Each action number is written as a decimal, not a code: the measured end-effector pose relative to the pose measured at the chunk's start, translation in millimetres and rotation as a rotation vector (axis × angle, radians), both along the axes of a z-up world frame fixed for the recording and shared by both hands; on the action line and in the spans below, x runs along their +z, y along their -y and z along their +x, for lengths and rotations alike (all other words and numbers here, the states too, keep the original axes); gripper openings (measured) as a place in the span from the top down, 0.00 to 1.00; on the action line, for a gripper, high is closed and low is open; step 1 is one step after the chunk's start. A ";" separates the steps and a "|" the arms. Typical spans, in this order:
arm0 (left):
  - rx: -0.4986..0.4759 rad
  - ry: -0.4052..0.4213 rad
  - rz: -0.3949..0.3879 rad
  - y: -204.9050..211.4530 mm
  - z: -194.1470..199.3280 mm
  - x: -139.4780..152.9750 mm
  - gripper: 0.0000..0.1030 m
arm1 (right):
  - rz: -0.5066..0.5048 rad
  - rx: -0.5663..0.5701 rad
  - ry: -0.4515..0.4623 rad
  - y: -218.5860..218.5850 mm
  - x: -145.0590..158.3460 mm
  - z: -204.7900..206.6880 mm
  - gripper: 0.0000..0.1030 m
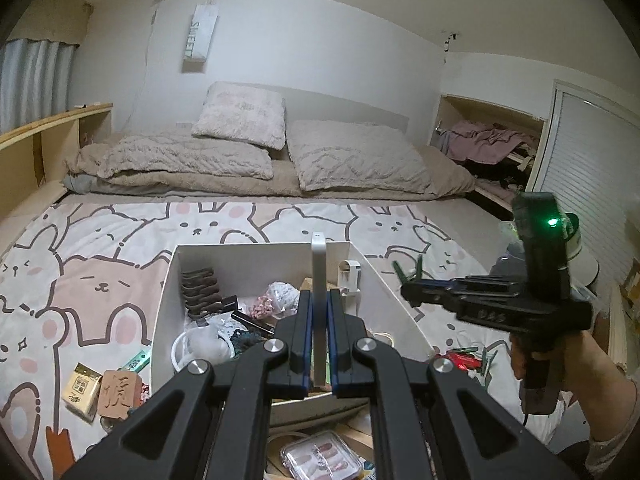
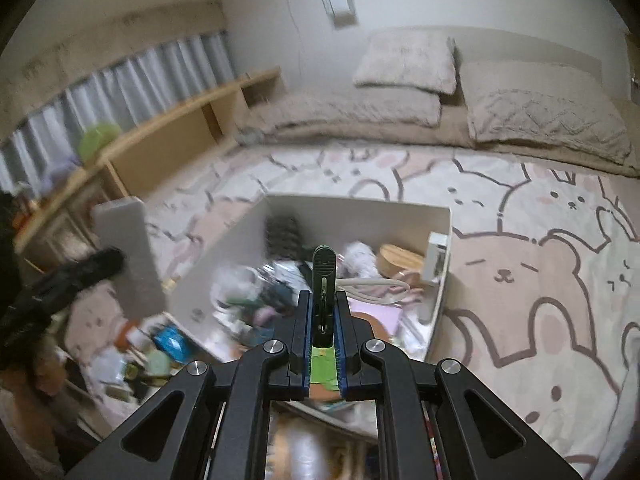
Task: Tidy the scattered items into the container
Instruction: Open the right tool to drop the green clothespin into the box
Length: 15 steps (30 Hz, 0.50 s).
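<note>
Left gripper [image 1: 320, 320] clamps a white slab [image 1: 319, 280], right gripper [image 2: 323, 320] a green clip [image 2: 323, 276], both seemingly over the box [image 1: 264, 249]; lower inside, then release.

A white open-topped container [image 1: 400, 300] sits on the bunny-print bedspread, already crowded with small clutter. A flat silvery-white slab [image 1: 319, 300] stands on edge, pinched upright above it. A dark green clothes peg [image 2: 323, 280] is clamped upright over the container.
</note>
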<state>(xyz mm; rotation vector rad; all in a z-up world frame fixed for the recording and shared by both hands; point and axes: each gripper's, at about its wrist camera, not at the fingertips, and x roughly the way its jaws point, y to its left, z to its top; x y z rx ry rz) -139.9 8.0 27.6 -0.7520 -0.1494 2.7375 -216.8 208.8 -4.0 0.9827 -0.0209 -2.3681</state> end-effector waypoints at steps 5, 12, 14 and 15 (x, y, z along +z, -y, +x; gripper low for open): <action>0.003 0.031 -0.005 -2.3 -19.1 -10.2 0.93 | 0.099 -0.012 0.058 5.5 -17.1 -28.6 0.90; 0.004 0.071 -0.010 -7.1 -39.2 -23.2 0.93 | 0.229 -0.029 0.103 13.0 -34.5 -56.7 0.90; 0.004 0.080 -0.009 -7.8 -44.1 -25.9 0.93 | 0.260 -0.031 0.109 14.8 -38.3 -61.9 0.90; 0.005 0.083 -0.009 -7.8 -45.7 -26.9 0.93 | 0.277 -0.031 0.108 15.9 -40.0 -64.0 0.90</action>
